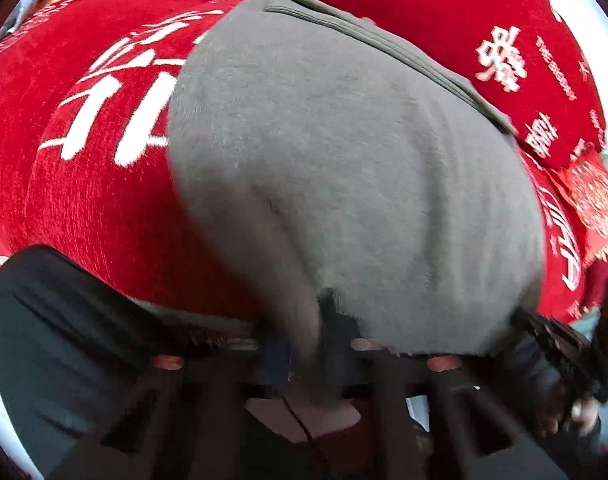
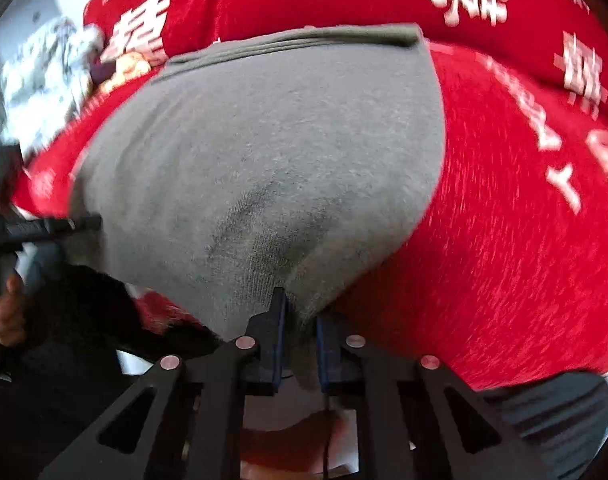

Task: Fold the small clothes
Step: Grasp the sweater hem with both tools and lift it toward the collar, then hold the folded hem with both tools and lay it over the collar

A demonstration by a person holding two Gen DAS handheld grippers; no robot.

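On the red chenille cover with white printed characters [image 1: 103, 208] lies a small grey knitted garment [image 1: 344, 184], its ribbed hem toward twelve o'clock. At six o'clock in each wrist view, the left hand-held gripper [image 1: 324, 344] and the right hand-held gripper [image 2: 299, 336] each pinch the garment's near edge, jaws narrow around the cloth.

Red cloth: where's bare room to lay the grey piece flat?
Free: red cloth to the right of the grey garment, and the lettered stretch left of it in the left wrist view. Crowded: far-left corner holds a patterned pile; near edge taken by both tongs, right, left.
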